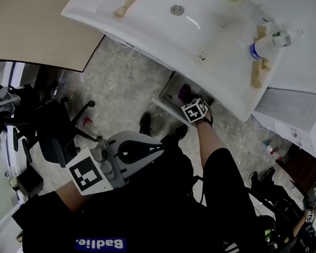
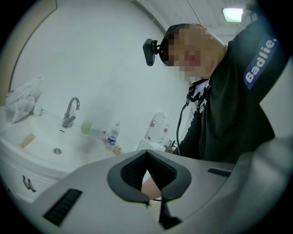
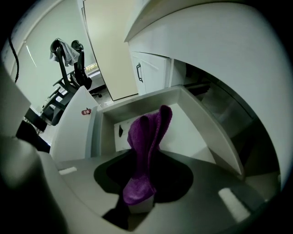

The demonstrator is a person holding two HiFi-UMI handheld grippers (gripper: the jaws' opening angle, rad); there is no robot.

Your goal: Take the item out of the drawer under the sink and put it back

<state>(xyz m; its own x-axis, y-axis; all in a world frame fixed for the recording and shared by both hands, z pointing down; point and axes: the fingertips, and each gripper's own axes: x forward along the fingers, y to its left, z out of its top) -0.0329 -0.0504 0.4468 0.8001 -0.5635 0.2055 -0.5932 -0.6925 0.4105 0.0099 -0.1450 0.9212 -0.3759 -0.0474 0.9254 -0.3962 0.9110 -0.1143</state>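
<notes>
Between the jaws of the right claw [image 3: 141, 192]: purple cloth [image 3: 149, 137], clamped at its near end.
- Long axis runs straight out along the claw's pointing line. The folded far end is ahead of the jaws, its tip curling slightly to the claw's right.
- Claw points steeply down, so the cloth hangs from it over the open drawer [image 3: 187, 132]. Whether the far end touches the drawer floor: cannot tell.
- Bare white drawer floor shows on both sides of the cloth, wider on the claw's right.
- Edges: a drawer wall left of the cloth and another right of it. The far rim lies ahead of the cloth tip.
- Sink [image 1: 168, 31] overhangs the drawer, its underside ahead and to the claw's right.
- Cabinet door [image 3: 151, 73] stands beyond the far rim.

Left claw [image 2: 149, 178]: jaws together, nothing between them. It is well apart from the drawer, close to the person's body, pointing roughly level.
</notes>
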